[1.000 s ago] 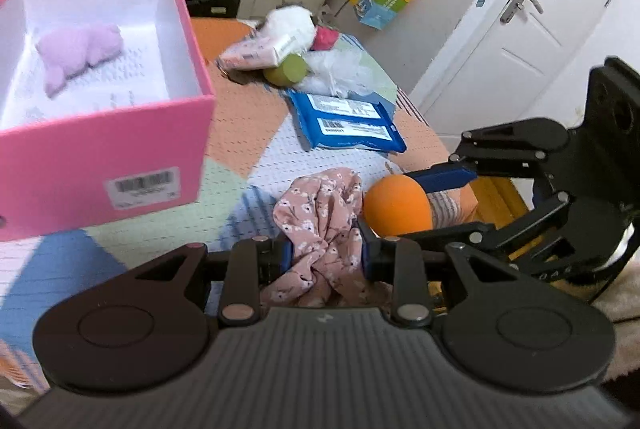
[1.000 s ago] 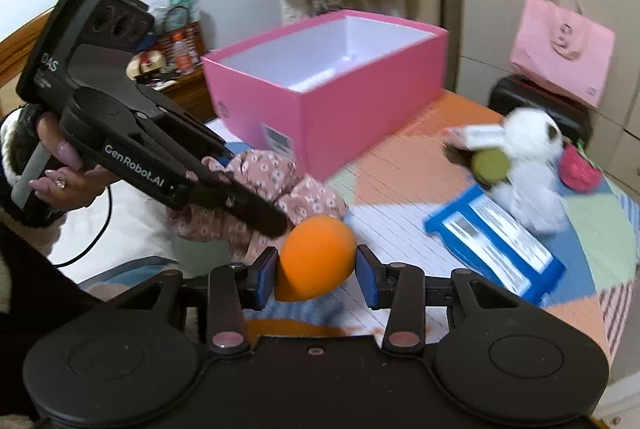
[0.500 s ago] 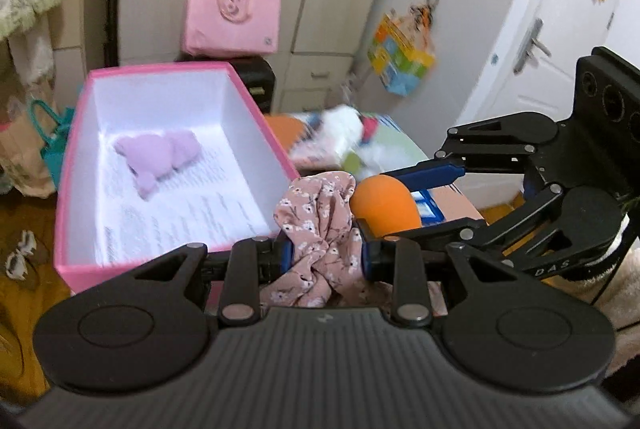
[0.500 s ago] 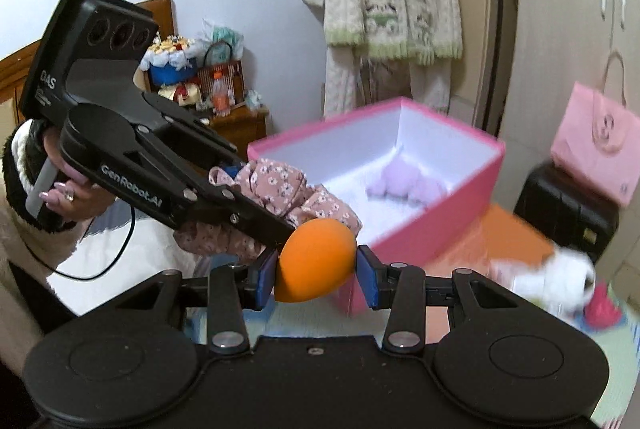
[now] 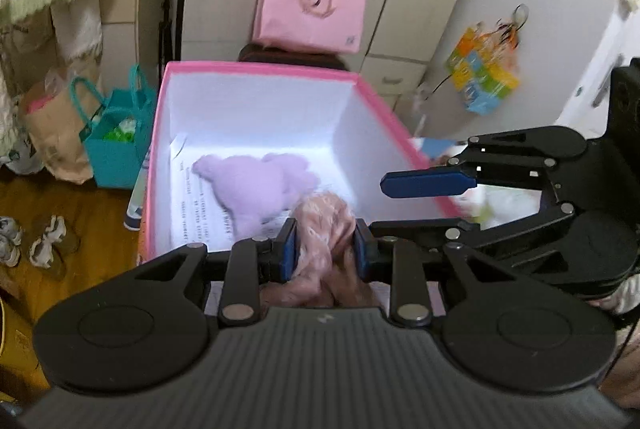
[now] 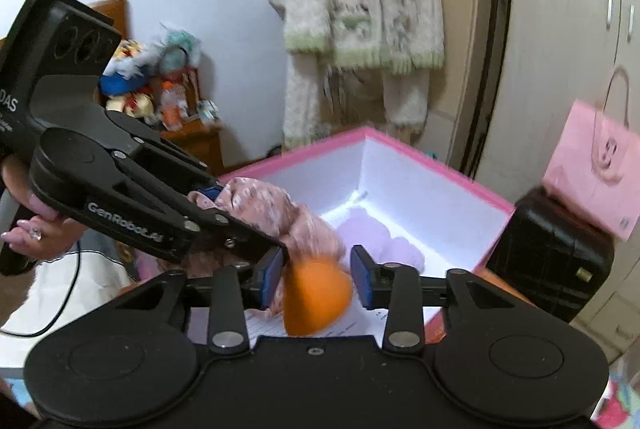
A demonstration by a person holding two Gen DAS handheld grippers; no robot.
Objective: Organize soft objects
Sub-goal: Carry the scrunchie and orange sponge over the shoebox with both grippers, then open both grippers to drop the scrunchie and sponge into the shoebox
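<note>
- Blue pads of the left gripper (image 5: 324,249) pinch a pink floral cloth (image 5: 325,221). The jaws stand narrow, with fabric bunched between them and hanging below.
- Cloth and left gripper are over the near end of the pink box (image 5: 256,69), above its white inside.
- Just right of it, the right gripper (image 6: 317,275) is closing tight on an orange ball (image 6: 316,303). The ball's sides meet both pads, but it sits low between them and is blurred.
- The ball is also over the near end of the box, touching or just beside the cloth. In the left view the ball is hidden.
- A hand (image 6: 28,229) grips the left gripper's handle at the far left.
- A lilac plush (image 5: 256,185) lies on printed paper on the box floor, towards the left.
- A teal bag (image 5: 116,149) stands on the floor left of the box.
- A pink bag (image 5: 312,5) sits on a black case (image 6: 552,241) beyond the far end of the box.
- A cream cardigan (image 6: 360,9) hangs on the far wall.
</note>
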